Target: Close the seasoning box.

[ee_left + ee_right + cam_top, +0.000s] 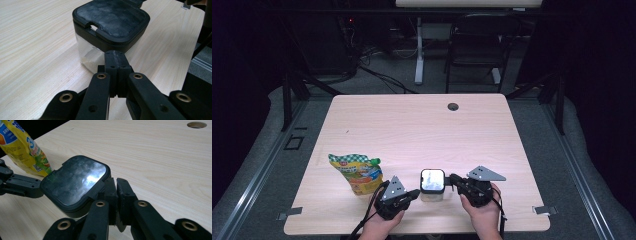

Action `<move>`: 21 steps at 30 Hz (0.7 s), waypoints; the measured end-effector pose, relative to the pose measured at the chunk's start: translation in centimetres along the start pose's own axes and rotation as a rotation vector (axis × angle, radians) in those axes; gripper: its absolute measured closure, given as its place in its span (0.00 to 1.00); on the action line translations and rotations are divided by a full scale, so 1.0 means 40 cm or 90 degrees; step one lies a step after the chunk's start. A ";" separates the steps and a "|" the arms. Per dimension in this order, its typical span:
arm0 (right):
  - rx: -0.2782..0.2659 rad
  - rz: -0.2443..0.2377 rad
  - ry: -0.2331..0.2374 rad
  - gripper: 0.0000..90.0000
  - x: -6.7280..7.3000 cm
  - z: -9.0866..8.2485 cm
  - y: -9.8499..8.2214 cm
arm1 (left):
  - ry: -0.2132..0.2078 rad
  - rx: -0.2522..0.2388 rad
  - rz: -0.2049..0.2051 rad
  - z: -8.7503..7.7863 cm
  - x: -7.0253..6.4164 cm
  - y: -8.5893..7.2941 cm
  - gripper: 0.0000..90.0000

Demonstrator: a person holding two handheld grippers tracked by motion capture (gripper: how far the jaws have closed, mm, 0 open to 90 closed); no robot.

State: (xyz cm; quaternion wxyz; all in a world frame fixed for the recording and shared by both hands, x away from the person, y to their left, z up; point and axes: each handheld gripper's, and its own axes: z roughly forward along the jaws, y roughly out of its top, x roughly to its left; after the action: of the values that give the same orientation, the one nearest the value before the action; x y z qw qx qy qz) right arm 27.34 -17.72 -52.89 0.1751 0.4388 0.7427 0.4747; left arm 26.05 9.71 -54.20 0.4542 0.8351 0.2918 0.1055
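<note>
A small clear container with a black square lid (432,181) stands near the table's front edge, between my two grippers. White material (89,56) shows through its clear wall. My left gripper (414,193) is shut with nothing held, and its tips (115,55) touch the container's lower wall. From the other side, my right gripper (452,178) is shut, its tips (116,183) pressed against the edge of the lid (75,181). A yellow printed pouch (358,173) stands upright left of the container, just beyond the left gripper (22,185).
The light wooden table (412,125) has a round cable hole (453,106) near its far edge. Behind the table stand a dark chair (477,45) and a white desk leg (418,50). Metal rails (582,165) run along both sides on the grey floor.
</note>
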 end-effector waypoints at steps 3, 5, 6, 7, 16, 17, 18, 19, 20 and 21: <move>0.006 -0.015 0.000 0.94 -0.003 0.011 0.004 | 0.002 -0.001 -0.001 0.003 0.000 0.000 1.00; 0.013 -0.009 0.007 0.93 -0.011 0.014 0.005 | 0.003 -0.003 -0.001 0.002 -0.001 0.000 1.00; 0.015 -0.002 0.006 0.93 -0.014 0.012 0.005 | 0.002 -0.003 -0.001 0.002 -0.001 0.000 1.00; 0.014 0.003 -0.004 0.93 -0.016 0.008 0.006 | 0.002 -0.004 0.000 0.001 -0.002 0.000 1.00; -0.001 0.026 -0.012 0.90 0.009 0.004 0.032 | 0.008 -0.008 -0.001 -0.003 -0.002 -0.001 1.00; 0.001 0.025 -0.011 0.90 0.011 0.006 0.031 | 0.009 -0.007 0.001 -0.003 -0.002 -0.001 1.00; 0.002 0.026 -0.012 0.89 0.014 0.007 0.031 | 0.006 -0.011 0.000 -0.001 -0.002 -0.002 1.00; 0.002 0.028 -0.016 0.90 0.017 0.008 0.030 | 0.009 -0.008 -0.001 -0.001 -0.002 -0.002 1.00; 0.003 0.027 -0.021 0.90 0.021 0.009 0.030 | 0.005 -0.011 -0.001 0.000 -0.002 -0.003 1.00; 0.003 0.024 -0.027 0.91 0.025 0.009 0.030 | 0.005 -0.011 -0.002 0.000 -0.002 -0.003 1.00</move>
State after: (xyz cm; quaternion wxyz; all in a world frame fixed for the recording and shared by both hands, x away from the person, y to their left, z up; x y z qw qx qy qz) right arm 27.62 -16.51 -51.86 0.1809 0.4633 0.7312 0.4669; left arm 25.94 9.69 -54.30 0.4607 0.8301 0.2938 0.1110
